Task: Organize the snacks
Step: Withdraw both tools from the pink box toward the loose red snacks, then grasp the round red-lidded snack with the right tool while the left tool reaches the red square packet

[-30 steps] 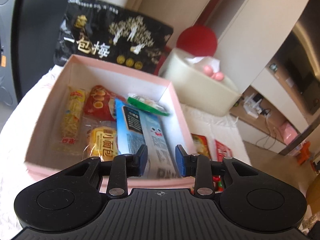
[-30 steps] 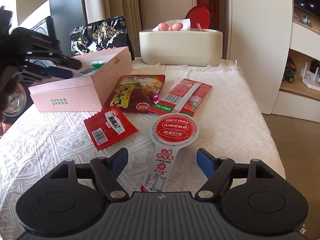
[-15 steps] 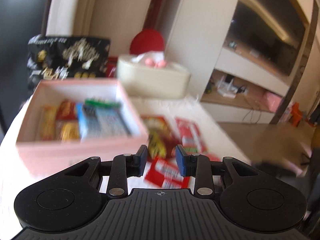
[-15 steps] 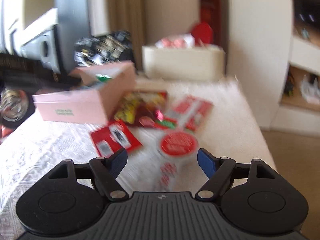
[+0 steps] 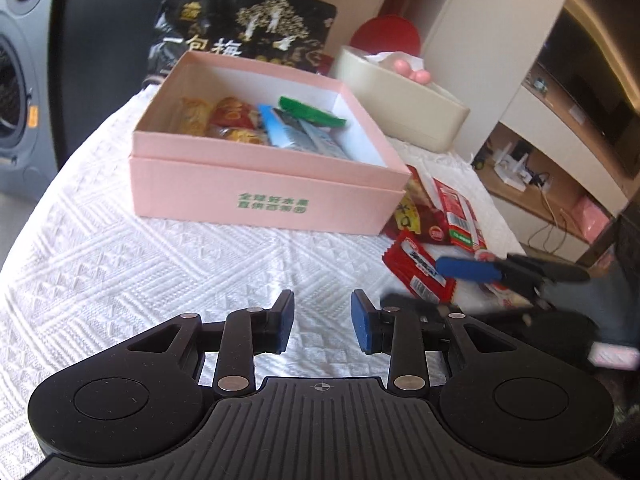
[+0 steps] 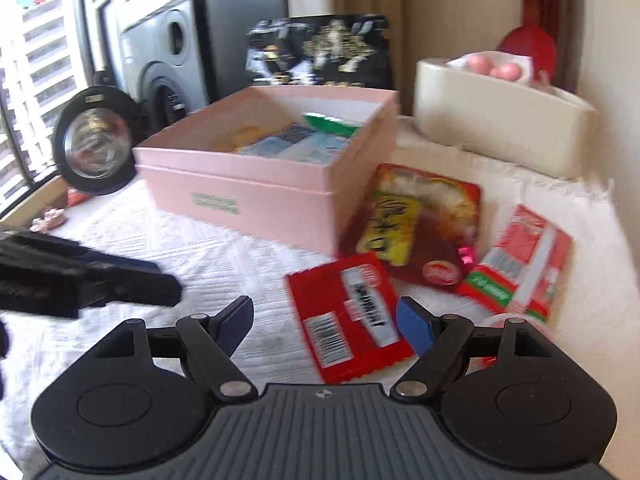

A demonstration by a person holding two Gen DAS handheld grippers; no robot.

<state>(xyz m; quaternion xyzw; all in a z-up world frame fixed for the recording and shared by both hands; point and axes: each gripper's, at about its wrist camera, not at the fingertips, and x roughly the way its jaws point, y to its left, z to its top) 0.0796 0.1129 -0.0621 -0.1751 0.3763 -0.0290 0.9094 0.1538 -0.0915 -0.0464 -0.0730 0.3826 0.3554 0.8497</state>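
Observation:
An open pink box [image 5: 264,184] [image 6: 260,184] on the white cloth holds several snack packs in yellow, red, blue and green. To its right lie a small red packet [image 5: 416,268] [image 6: 348,316], a red and yellow bag [image 6: 416,220] and a red and green pack [image 6: 520,260]. My left gripper [image 5: 322,322] hovers open over bare cloth in front of the box, holding nothing. My right gripper [image 6: 324,324] has its jaws opening on either side of the small red packet, and the pads do not press it. A round red-topped pack [image 6: 496,322] is mostly hidden behind its right finger.
A cream tissue holder [image 5: 404,108] stands behind the box on the right, and a black snack bag [image 5: 240,36] leans behind it. A washing machine [image 5: 16,92] is at the left. The table's edge drops off at the right, toward low shelves.
My left gripper has drawn back from above the box's contents to the cloth in front of it. My right gripper has swung left from the round pack to the small red packet and widened slightly.

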